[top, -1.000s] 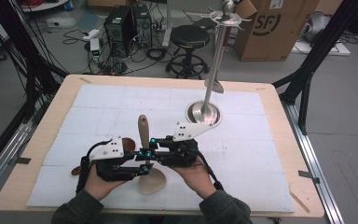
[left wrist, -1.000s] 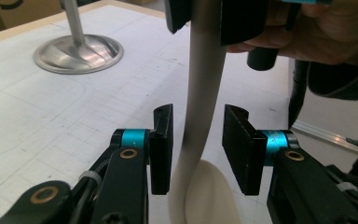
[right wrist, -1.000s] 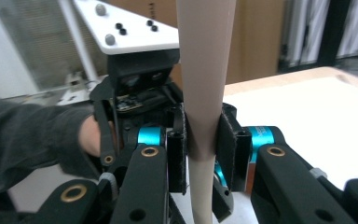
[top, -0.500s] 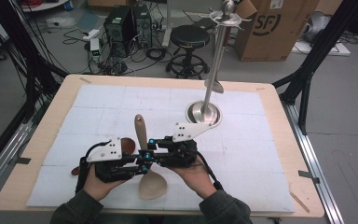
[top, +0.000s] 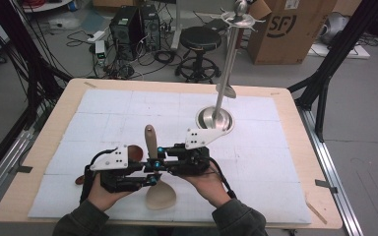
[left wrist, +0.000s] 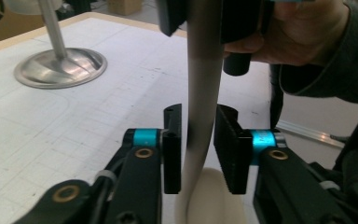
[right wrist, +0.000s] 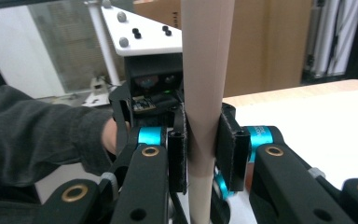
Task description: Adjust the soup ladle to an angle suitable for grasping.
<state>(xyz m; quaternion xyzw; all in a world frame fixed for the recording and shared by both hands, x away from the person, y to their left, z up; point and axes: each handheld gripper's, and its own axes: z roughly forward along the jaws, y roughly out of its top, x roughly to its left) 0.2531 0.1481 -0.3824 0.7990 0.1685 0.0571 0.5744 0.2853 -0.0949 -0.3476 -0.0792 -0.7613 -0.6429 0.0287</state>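
Both grippers meet on one thing: a pale wooden spatula with a long rounded handle and a broad flat blade [top: 153,167], lying on the white gridded mat [top: 275,162] toward the person from the steel hanging stand with its round dished base [top: 215,119].

The right gripper [right wrist: 201,144] pinches the handle, its pads tight on the wood on both sides. The left gripper [left wrist: 198,149] has just been opening its jaws; they now stand spread a little around the handle, one pad close to or touching it and a visible gap at the other.

This looks like a handover or regrip. To do it well, the right grip should probably hold firm while the left settles squarely on the handle nearer the blade than the right's hold, so the spatula does not swing.

The only container-like thing is the stand's dished base, which holds nothing but its own pole. A brown wooden utensil [top: 134,152] lies partly hidden beyond the left gripper's plate.
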